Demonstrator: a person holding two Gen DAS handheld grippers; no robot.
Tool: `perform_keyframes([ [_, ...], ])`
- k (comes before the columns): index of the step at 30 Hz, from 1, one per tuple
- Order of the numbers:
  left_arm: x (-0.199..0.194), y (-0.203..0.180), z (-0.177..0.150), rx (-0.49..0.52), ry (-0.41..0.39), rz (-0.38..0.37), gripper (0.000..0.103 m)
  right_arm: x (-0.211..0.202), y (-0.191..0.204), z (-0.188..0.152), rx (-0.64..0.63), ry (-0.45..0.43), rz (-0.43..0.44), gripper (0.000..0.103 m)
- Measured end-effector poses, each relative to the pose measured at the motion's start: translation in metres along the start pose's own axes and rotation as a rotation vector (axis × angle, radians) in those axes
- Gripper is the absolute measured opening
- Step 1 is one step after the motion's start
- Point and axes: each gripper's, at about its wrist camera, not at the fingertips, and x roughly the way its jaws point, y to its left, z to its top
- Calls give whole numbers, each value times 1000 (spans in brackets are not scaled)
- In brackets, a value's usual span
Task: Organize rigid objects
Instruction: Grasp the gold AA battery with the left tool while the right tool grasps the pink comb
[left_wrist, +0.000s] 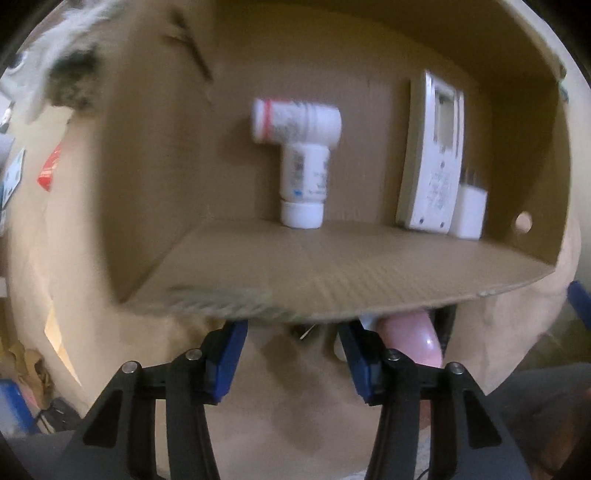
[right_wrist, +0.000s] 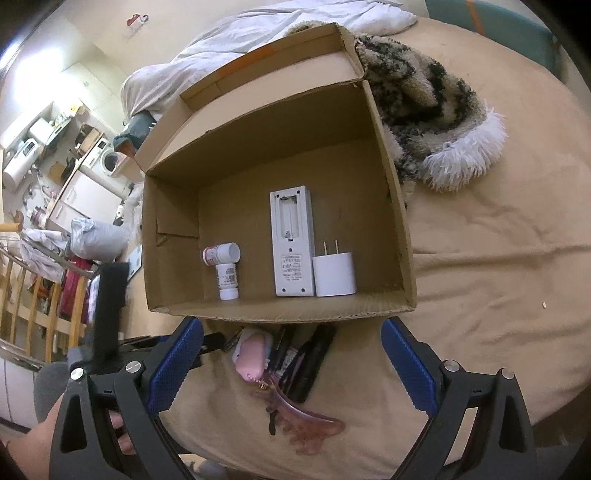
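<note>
An open cardboard box (right_wrist: 280, 312) stands on the tan bed. Inside lie two white pill bottles (right_wrist: 228, 275), a white remote (right_wrist: 291, 243) with its back up, and a white plug charger (right_wrist: 334, 275). In front of the box is a small pile: a pink case (right_wrist: 253, 352), black items (right_wrist: 314, 354) and a translucent pink comb (right_wrist: 306, 424). My right gripper (right_wrist: 291, 363) hangs open above this pile. My left gripper (left_wrist: 293, 356) points down just before the box wall (left_wrist: 332, 280), its jaws apart with only sheet showing between them. The pink case (left_wrist: 410, 338) lies just outside its right finger.
A fluffy black-and-white throw (right_wrist: 424, 110) lies against the box's right side, and a white duvet (right_wrist: 258, 37) is bunched behind it. The bed's left edge drops to a wooden railing (right_wrist: 22, 295) and room clutter. Bare tan sheet (right_wrist: 480, 258) stretches to the right.
</note>
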Motion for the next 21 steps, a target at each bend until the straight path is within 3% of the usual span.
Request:
perform_keyframes([
  [7,14,-7,7,42,-3,57,41,5,2,-3,-13,25,-7,103],
  [8,14,-9,7,47,-8,64,34,6,2,-3,-13,28,-8,103],
  [9,13,-11,5,63,-21,77,19,7,1,-3,-12,32,-10,103],
  [11,13,-14,2,84,-27,88,9,9,2,-4,-16,39,-17,103],
  [16,3,-12,-6,61,-25,57,9,18,1,-6,-30,70,-50,103],
  [21,-31,-8,-29,48,-68,10,9,34,-8,-14,-6,163,-50,103],
])
